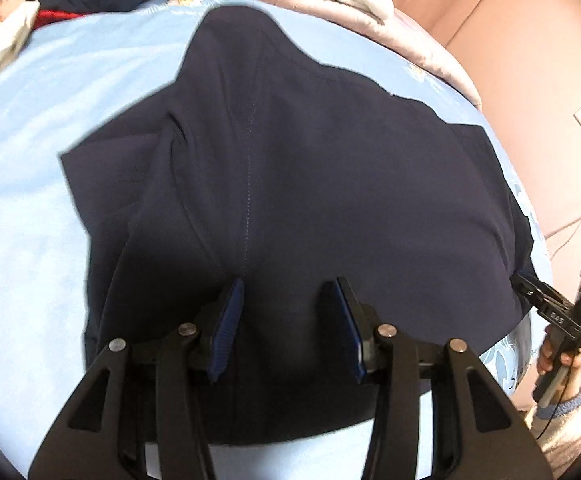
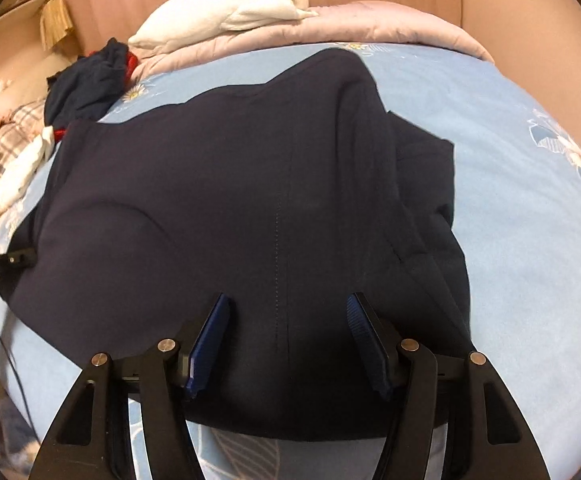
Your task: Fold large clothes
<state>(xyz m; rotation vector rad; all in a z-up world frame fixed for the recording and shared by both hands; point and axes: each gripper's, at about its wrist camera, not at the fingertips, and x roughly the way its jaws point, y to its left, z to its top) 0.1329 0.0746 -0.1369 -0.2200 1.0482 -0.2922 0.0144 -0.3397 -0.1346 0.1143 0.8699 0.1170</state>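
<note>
A dark navy garment [image 1: 310, 184] lies spread on the light blue flowered bed sheet [image 1: 30, 200], with a stitched seam running down its middle and a folded flap on one side. My left gripper [image 1: 288, 286] hangs just above the garment's near part. Its blue pads [image 1: 226, 328] stand apart with only flat cloth below them. In the right wrist view the same garment [image 2: 230, 200] fills the middle. My right gripper [image 2: 289, 300] is open over the cloth's near edge and grips nothing. The right gripper [image 1: 524, 282], held by a hand [image 1: 558, 360], shows at the garment's right edge.
A pink quilt [image 2: 330, 28] and a white bundle [image 2: 226, 12] lie at the bed's far end. Dark and red clothes [image 2: 86, 84] and plaid cloth [image 2: 6, 140] are heaped at the far left. A pink wall [image 1: 530, 40] and a cable [image 1: 578, 208] lie to the right.
</note>
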